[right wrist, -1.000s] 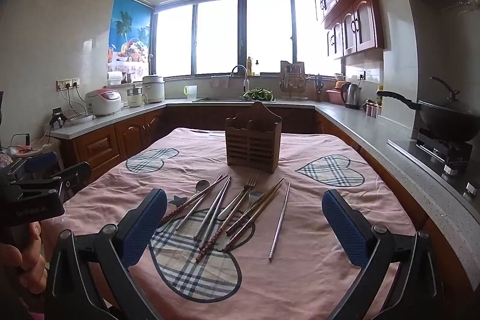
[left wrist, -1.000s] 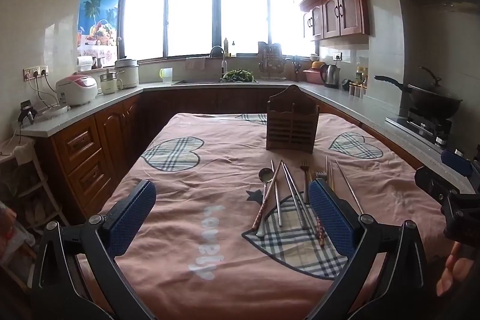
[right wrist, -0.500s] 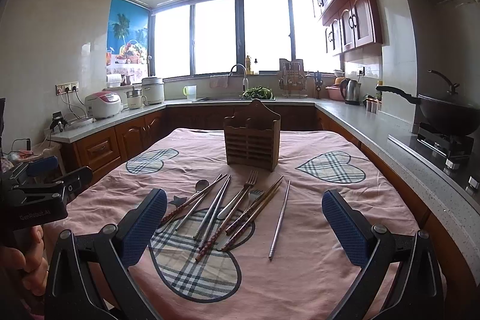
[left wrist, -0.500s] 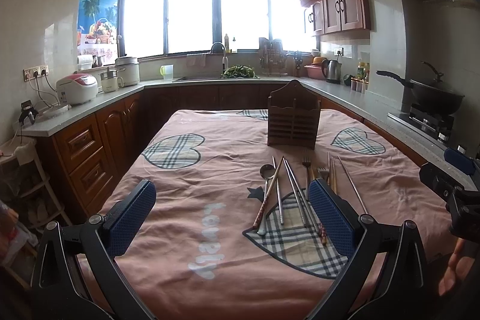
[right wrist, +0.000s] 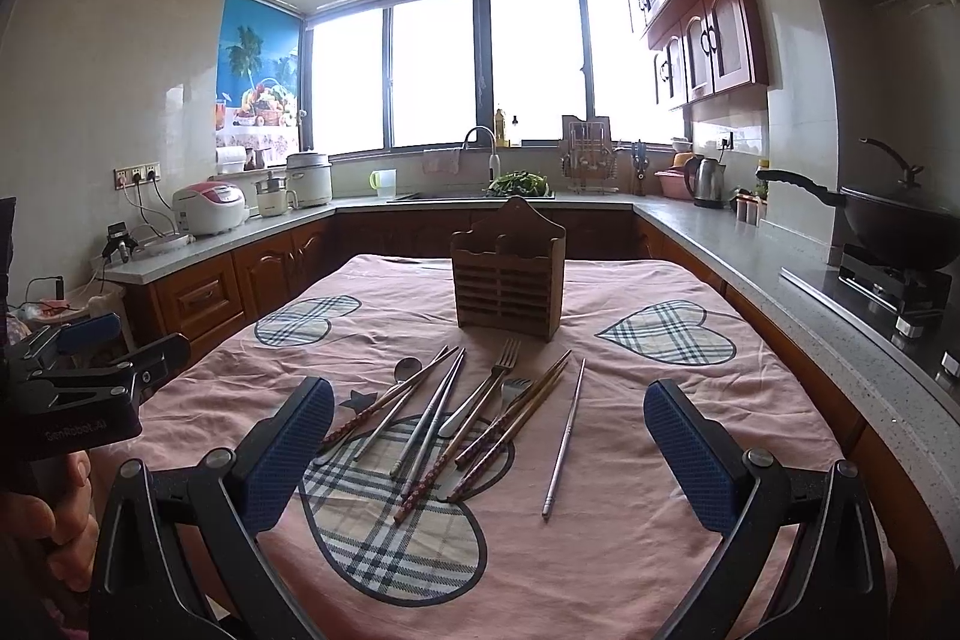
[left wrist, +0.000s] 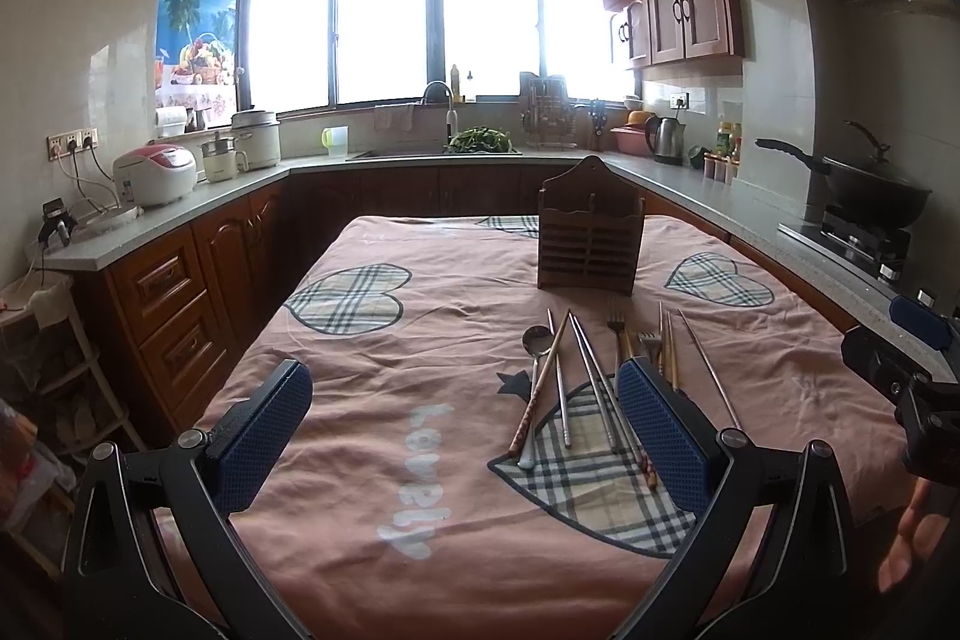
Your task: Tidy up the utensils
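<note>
A wooden slatted utensil holder [right wrist: 509, 280] stands upright mid-table; it also shows in the left wrist view [left wrist: 591, 244]. In front of it lies a loose pile of utensils [right wrist: 456, 418]: a spoon [right wrist: 408, 370], forks [right wrist: 498, 376], several metal and wooden chopsticks, and one metal chopstick [right wrist: 564, 445] apart on the right. The pile also shows in the left wrist view [left wrist: 576, 382]. My right gripper [right wrist: 489, 457] is open and empty, hovering just short of the pile. My left gripper [left wrist: 465, 427] is open and empty, left of the pile, its right finger [left wrist: 663, 436] over the handle ends.
The table wears a pink cloth [right wrist: 630, 550] with plaid hearts. Wooden counters surround it: rice cooker [right wrist: 210, 208] on the left, sink [right wrist: 480, 190] at the back, wok on a stove [right wrist: 894, 226] on the right.
Both views have tilted slightly upward, so the table and holder sit a little lower in frame. The utensils have not moved and both grippers stay open.
</note>
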A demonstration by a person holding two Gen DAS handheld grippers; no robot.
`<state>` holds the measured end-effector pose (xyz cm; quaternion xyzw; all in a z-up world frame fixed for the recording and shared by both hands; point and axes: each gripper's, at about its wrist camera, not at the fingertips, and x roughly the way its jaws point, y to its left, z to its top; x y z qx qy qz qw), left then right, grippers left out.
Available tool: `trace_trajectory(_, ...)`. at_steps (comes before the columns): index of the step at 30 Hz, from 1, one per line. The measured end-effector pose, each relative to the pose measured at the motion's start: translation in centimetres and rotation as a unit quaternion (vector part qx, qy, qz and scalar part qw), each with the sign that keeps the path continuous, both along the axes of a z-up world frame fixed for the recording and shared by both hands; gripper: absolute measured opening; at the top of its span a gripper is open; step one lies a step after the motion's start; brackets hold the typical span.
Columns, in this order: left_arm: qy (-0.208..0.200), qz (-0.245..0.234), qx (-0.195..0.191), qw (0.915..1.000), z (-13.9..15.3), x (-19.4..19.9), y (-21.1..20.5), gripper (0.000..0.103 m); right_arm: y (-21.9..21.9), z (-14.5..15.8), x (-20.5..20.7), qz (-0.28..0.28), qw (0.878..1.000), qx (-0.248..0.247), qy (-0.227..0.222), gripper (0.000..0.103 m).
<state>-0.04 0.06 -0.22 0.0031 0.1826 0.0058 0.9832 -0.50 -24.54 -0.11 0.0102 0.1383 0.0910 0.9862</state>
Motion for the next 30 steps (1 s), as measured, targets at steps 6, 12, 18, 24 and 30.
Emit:
trace_trajectory(6,0.002,0.001,-0.001,1.0,-0.18,0.14,0.17,0.103,0.13,0.1,0.18,0.003,1.0,0.0,0.0,0.103)
trace_trajectory(12,0.002,0.001,0.0,1.0,-0.26,0.2,0.19,0.103,0.18,0.08,0.12,0.003,1.0,0.0,0.0,0.103)
trace_trajectory(18,0.002,0.0,0.0,1.0,-0.28,0.19,0.19,0.103,0.2,0.11,0.1,0.003,1.0,0.001,0.001,0.103)
trace_trajectory(24,0.003,0.0,0.0,1.0,-0.35,0.34,0.24,0.103,0.41,0.19,0.13,0.004,1.0,0.0,0.001,0.103)
trace_trajectory(30,0.007,-0.001,-0.001,1.0,-0.47,0.6,0.33,0.103,0.41,0.16,0.23,0.005,1.0,0.003,0.003,0.103)
